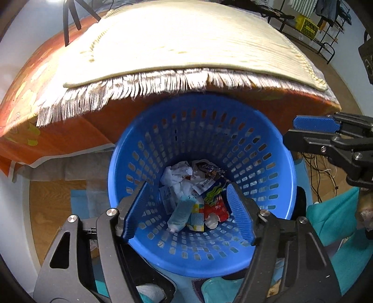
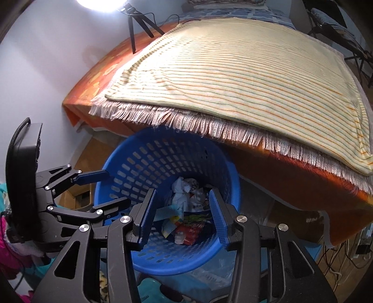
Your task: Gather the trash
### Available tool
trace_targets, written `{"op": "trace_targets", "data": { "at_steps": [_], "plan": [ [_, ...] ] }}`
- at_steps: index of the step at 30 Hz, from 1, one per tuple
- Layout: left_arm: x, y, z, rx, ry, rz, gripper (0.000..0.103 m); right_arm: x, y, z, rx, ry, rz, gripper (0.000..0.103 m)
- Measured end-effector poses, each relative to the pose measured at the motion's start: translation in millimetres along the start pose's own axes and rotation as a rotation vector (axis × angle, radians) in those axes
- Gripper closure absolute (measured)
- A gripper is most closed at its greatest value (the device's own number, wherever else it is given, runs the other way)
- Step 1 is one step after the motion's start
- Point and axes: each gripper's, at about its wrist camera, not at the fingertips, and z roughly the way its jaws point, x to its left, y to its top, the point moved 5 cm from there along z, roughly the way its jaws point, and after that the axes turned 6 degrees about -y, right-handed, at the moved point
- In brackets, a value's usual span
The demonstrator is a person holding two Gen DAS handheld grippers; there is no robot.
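Observation:
A blue perforated plastic basket (image 1: 261, 149) stands on the floor against the bed; it also shows in the right wrist view (image 2: 130, 167). Inside lie crumpled white paper (image 1: 177, 174), a pale blue tube (image 1: 180, 213), a red wrapper (image 1: 215, 207) and other wrappers (image 2: 191, 223). My left gripper (image 1: 188, 209) hovers over the basket mouth, open and empty. My right gripper (image 2: 183, 216) is also open and empty above the basket; it shows at the right edge of the left wrist view (image 1: 310, 130). The left gripper shows at the left of the right wrist view (image 2: 102, 186).
A bed with an orange sheet (image 1: 70, 135) and a striped cream blanket (image 2: 233, 77) with fringe overhangs the basket's far rim. A tripod (image 2: 137, 21) stands on the bed near the wall. Teal cloth (image 1: 335, 214) and cables (image 1: 321, 172) lie on the wooden floor.

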Motion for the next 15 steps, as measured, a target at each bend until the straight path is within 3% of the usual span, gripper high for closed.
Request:
{"op": "trace_targets", "data": {
  "at_steps": [15],
  "plan": [
    [2, 22, -23, -0.084, 0.021, -0.013, 0.03, -2, 13, -15, -0.066, -0.01, 0.004, 0.055]
  ]
}}
